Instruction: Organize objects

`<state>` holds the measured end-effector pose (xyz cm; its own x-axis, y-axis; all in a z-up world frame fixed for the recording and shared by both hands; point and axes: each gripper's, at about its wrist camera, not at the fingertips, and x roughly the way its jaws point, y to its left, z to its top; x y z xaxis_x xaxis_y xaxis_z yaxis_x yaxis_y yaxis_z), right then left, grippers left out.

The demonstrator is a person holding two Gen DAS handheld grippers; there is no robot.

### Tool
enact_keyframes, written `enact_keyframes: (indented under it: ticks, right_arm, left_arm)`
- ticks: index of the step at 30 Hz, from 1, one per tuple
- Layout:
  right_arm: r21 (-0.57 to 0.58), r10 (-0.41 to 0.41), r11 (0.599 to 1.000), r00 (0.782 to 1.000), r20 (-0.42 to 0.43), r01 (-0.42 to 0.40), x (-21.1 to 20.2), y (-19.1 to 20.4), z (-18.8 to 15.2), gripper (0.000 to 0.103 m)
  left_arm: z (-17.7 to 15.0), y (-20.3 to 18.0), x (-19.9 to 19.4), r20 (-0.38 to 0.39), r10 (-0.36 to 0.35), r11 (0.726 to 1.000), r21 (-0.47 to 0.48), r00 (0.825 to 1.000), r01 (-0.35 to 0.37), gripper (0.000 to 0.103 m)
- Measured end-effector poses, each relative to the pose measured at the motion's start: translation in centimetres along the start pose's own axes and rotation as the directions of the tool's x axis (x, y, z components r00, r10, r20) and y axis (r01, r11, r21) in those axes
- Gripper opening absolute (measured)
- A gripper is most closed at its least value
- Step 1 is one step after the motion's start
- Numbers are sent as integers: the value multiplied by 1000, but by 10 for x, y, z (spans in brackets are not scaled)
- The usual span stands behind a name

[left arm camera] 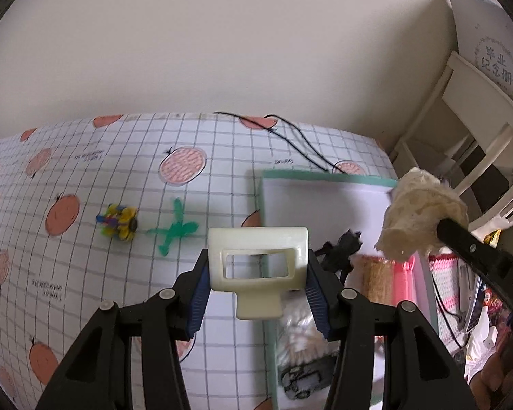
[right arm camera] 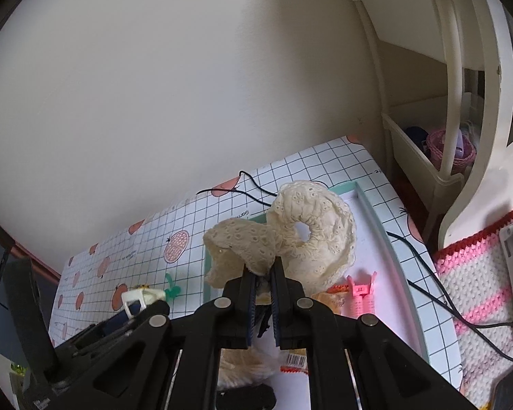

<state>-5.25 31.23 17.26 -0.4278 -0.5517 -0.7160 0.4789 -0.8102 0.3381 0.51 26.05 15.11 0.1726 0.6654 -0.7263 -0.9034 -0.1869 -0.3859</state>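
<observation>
Toy (left arm camera: 118, 226) on tablecloth (left arm camera: 85, 273), left of tray (left arm camera: 328, 176)

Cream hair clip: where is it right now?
The cream hair clip is held off the table in the left claw, at the tray's left edge, with the green tie beyond it.

White card (left arm camera: 485, 44), upper right of left wrist view: Chinese characters 毕业纪念册 in two rows inside a wreath ring. Black gripper finger (left arm camera: 489, 263) at right edge carries white letters "DA", the rest cut off. Tablecloth (left arm camera: 85, 171) has small printed lines between the fruit, too small to read. Barcode on a packet (right arm camera: 292, 362), digits illegible.
</observation>
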Motion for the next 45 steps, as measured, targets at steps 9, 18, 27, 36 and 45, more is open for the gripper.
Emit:
enact_keyframes:
  ticks: [9,18,27,36,45]
  right_arm:
    - [20,-22,1000,1000,1,22,19,-15,1,8]
    - [54,-55,997,998,-18,56,35,-32,-7,8]
    - [62,-85,994,995,-44,87,47,-43,-14,8]
    - [44,-121,991,990,-75,125,60,-46,-20,8]
    - [40,-143,988,984,-110,148,70,-50,-25,8]
  left_arm:
    - [29,-20,28,26,-24,999,39,999,23,53]
    - [41,-35,58,0,-39,997,65,999,39,53]
    - [43,-43,85,-39,-37,997,68,999,39,53]
    - [42,-48,104,-64,-18,998,66,998,22,53]
    - [40,-52,115,-85,2,997,71,996,4,53]
